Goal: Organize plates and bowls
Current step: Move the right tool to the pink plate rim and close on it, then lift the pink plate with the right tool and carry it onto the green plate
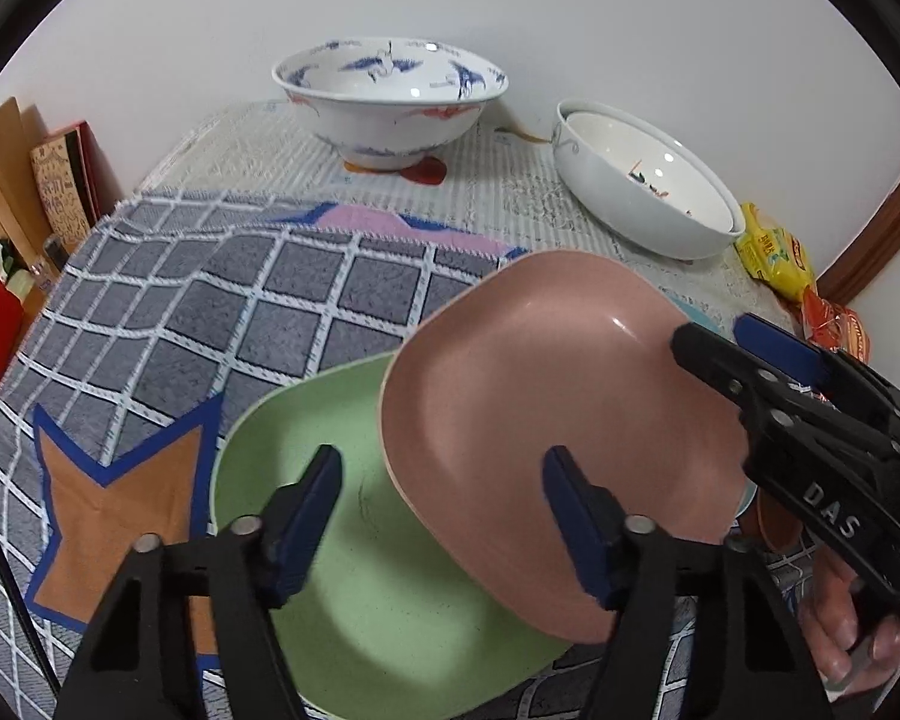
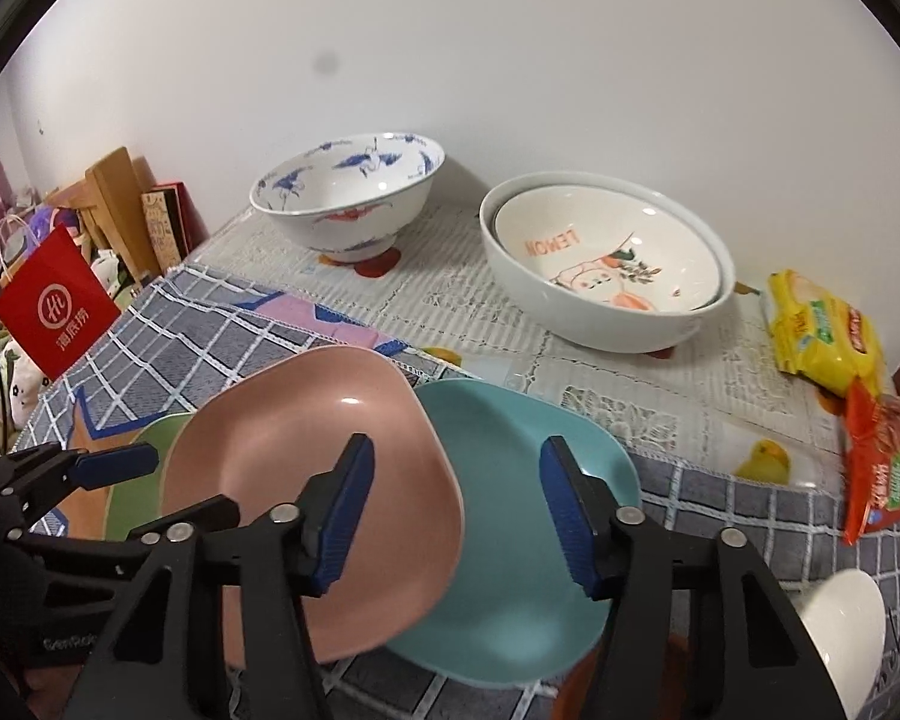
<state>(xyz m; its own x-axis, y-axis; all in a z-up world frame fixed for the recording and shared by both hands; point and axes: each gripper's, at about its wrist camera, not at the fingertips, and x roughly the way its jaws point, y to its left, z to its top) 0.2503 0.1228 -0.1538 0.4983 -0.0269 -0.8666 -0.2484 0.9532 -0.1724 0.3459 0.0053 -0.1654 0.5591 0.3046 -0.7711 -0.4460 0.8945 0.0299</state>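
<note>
The green plate (image 1: 354, 600) lay flat on the checked cloth (image 1: 210, 312) at the left. Over it hung the left gripper (image 1: 444, 462), its jaws half apart and clasping nothing: one finger stood above the green plate, the other above the pink plate (image 1: 540, 390), with the pink rim between them. The pink plate sat in the middle, tilted, overlapping the green plate on one side and the teal plate (image 2: 522, 540) on the other.

The right gripper (image 2: 457, 447) straddled the pink plate's opposite rim in the same way, jaws half apart and pressing on nothing.

The main risk seemed to be a pinch that caught only the thin, glossy rim: the plate could then slip out, or swing and knock the plates beneath. With both grippers on one plate, an uneven lift might twist it free of the weaker grip. A finger driven too low could also wedge under the pink rim and drag the green or teal plate across the cloth, rucking it.

Farther back, the crane bowl (image 1: 390, 102) and the nested white bowls (image 2: 606, 276) stood well clear. The snack packs (image 2: 822, 330) at the right edge looked liable to be swept off by a wide swing.
</note>
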